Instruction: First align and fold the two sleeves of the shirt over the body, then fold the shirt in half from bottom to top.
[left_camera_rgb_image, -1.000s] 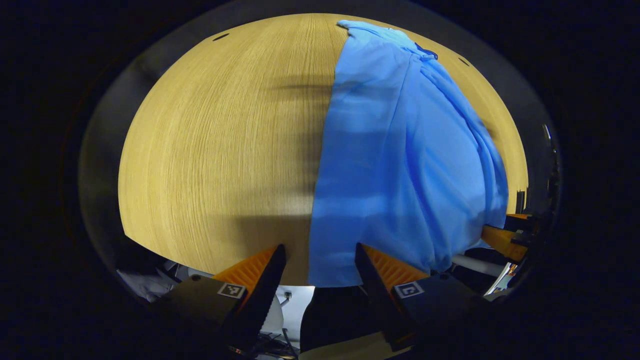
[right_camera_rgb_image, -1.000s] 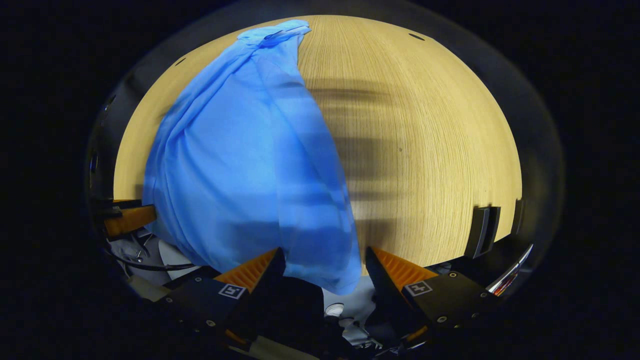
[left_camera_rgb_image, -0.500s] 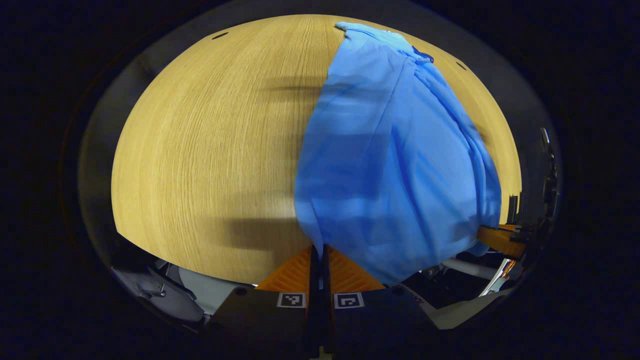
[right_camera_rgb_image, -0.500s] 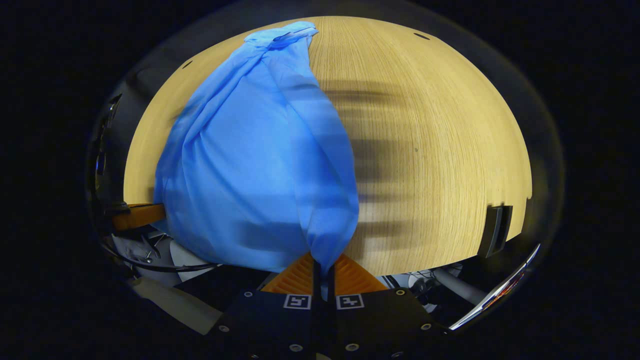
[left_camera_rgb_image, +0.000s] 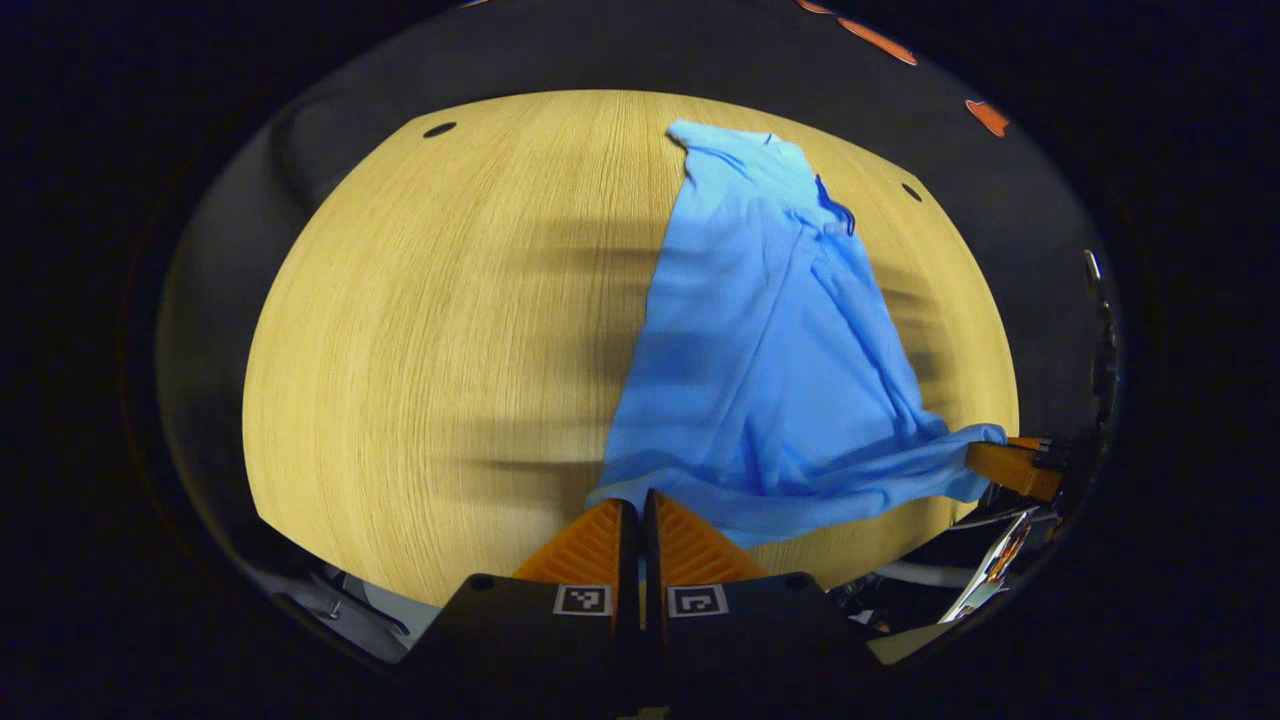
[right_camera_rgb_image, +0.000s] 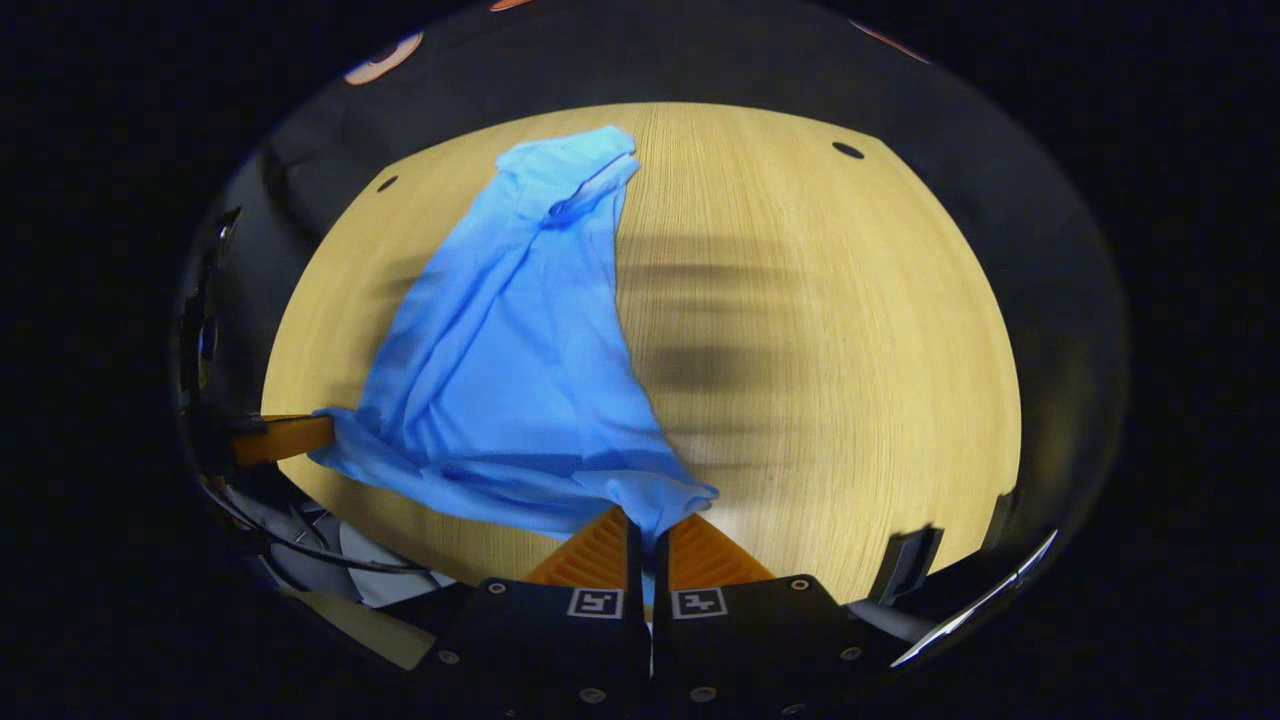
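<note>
Left gripper (left_camera_rgb_image: 641, 510): fingers closed on the near hem corner of the light blue fabric shirt (left_camera_rgb_image: 760, 350). Right gripper (right_camera_rgb_image: 648, 525): fingers likewise clamped on the other hem corner. The shirt stretches ahead of both fingertips (hem raised) over the round pale wooden table (left_camera_rgb_image: 430, 350).

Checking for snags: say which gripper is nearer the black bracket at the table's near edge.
Right. The right gripper, shut on the shirt, is beside the black bracket; the left gripper holds the hem's other corner, farther off.
</note>
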